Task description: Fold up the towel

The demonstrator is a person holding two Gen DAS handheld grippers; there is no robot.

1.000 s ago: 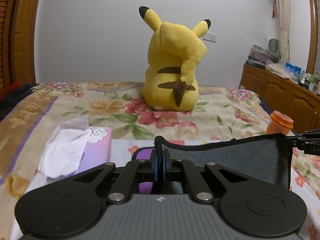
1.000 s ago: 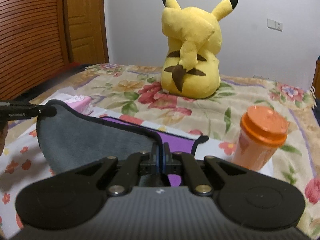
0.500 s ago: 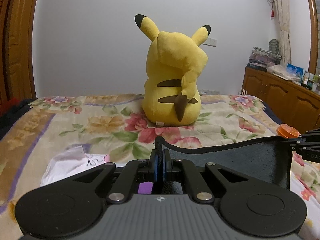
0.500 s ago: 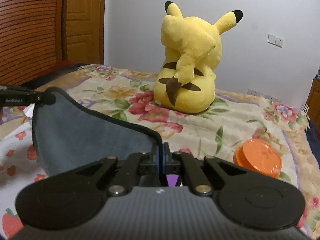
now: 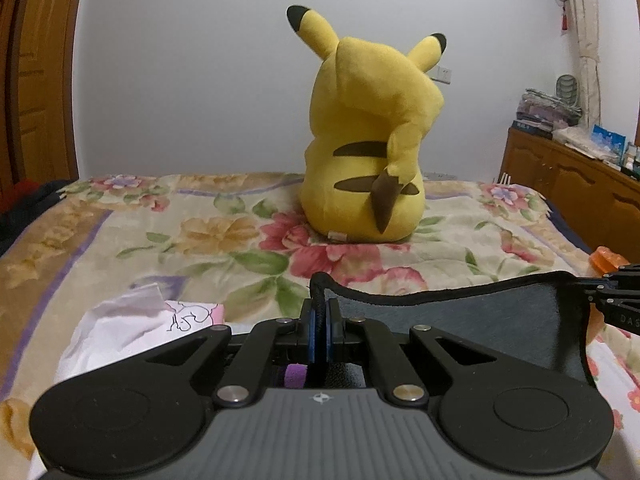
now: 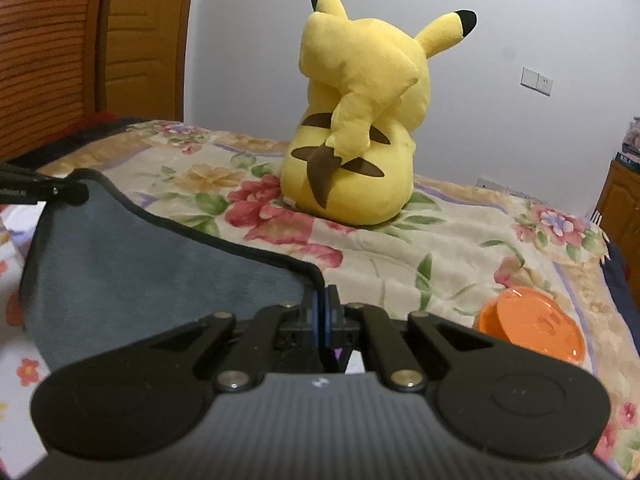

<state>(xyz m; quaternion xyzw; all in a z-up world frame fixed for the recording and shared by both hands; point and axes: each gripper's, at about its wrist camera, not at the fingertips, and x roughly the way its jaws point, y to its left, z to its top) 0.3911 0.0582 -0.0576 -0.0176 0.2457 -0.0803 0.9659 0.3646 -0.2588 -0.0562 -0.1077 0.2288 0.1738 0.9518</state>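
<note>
Plush [image 5: 362, 152]: on bed [image 5: 224, 236], far side, before wall.
Towel [image 5: 460, 320]: hangs between both grippers, nearer than plush.
Tissues [image 5: 120, 328]: on bed, left of towel.
Jar [image 6: 530, 330]: on bed, right of towel.
Cabinet [image 5: 572, 188]: right of bed.

Towel [image 5: 460, 320] lower part: was hidden behind gripper body, 6 o'clock.
Orange lid [image 5: 608, 258]: was cut off, 3 o'clock.

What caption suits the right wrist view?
Right tongs pinch a grey towel corner, yellow plush toy beyond.
</note>
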